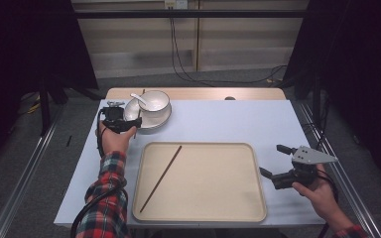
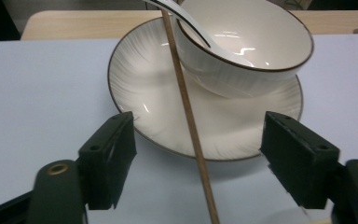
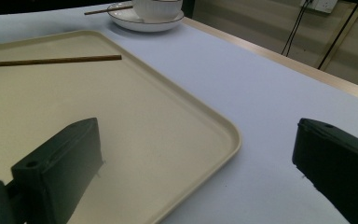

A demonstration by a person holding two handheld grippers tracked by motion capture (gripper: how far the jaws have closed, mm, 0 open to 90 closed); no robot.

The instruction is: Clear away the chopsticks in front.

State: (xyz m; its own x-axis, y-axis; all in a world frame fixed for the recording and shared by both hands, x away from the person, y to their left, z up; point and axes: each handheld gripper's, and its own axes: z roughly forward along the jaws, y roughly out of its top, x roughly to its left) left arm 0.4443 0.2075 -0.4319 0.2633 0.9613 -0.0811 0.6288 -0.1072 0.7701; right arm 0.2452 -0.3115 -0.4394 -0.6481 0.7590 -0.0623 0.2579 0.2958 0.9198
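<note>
My left gripper has its jaws spread wide, and a chopstick runs between them, touching neither; it leans over the rim of the plate that carries the bowl with a spoon in it. My right gripper is also spread and holds nothing, just beside the right edge of the tray. A second chopstick lies slantwise inside that tray on the surface.
</note>
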